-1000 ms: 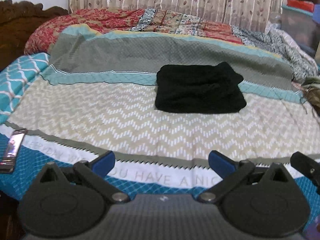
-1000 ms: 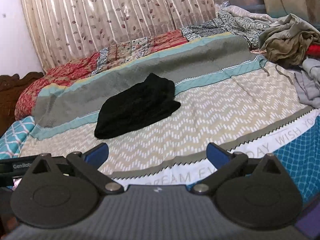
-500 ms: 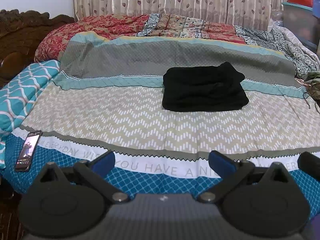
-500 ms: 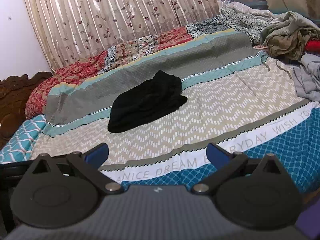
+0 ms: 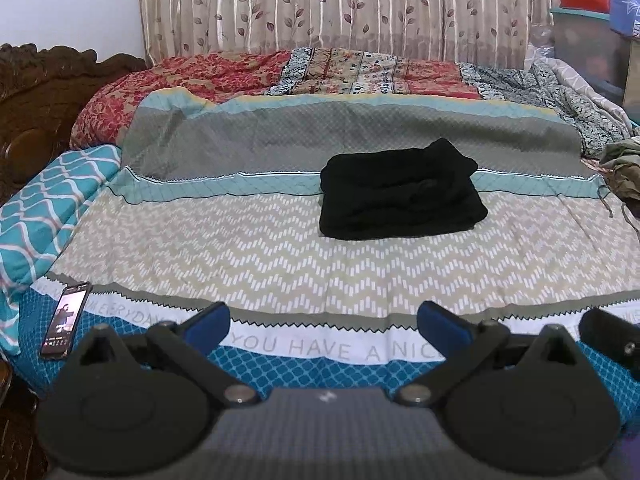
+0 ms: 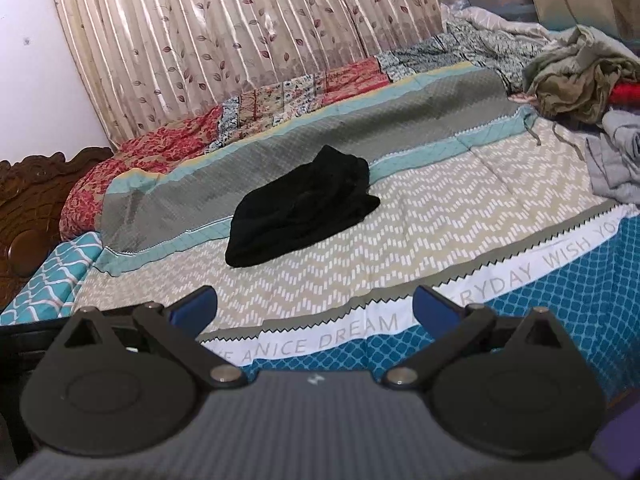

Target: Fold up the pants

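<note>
Both grippers spread wide, holding nothing, hanging off the bed's near edge.

From my left gripper (image 5: 323,326) the black pants (image 5: 400,197) sit ahead, slightly right, long side running left-right on the bedspread (image 5: 240,248). From my right gripper (image 6: 314,310) they're ahead-left and well apart. They look folded already, I reckon.

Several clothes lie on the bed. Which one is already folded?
The black pants, lying alone as a flat folded stack in the middle of the bedspread. The olive garment and grey garment at the right edge are crumpled heaps.
</note>
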Action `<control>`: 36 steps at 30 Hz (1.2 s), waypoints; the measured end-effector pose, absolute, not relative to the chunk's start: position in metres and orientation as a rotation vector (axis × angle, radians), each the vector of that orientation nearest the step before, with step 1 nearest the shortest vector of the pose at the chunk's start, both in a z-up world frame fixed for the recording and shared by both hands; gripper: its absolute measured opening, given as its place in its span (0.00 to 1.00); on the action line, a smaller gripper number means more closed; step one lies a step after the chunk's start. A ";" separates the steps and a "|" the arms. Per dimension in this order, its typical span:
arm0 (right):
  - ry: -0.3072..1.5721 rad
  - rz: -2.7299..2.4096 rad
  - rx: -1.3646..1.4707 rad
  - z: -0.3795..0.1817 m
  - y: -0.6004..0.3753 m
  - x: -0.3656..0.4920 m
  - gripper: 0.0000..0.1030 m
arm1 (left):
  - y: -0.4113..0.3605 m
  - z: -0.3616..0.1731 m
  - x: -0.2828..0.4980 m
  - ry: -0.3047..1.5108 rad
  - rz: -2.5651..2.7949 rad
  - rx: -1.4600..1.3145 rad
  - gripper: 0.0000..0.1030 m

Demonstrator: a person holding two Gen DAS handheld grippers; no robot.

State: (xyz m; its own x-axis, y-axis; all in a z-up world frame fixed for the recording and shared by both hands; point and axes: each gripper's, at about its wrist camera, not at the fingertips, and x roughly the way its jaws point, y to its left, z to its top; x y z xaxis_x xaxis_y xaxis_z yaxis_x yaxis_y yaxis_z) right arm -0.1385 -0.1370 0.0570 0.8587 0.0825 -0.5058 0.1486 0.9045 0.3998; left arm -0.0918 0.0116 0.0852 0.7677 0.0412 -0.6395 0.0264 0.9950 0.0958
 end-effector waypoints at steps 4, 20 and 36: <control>0.562 -0.029 0.450 0.055 -0.134 -0.137 1.00 | 0.013 0.088 -0.092 0.700 0.002 0.110 1.00; 0.591 0.006 0.428 0.055 -0.123 -0.140 1.00 | 0.025 0.082 -0.090 0.729 0.014 0.095 1.00; 0.618 0.007 0.457 0.051 -0.126 -0.139 1.00 | 0.027 0.078 -0.090 0.739 0.043 0.123 1.00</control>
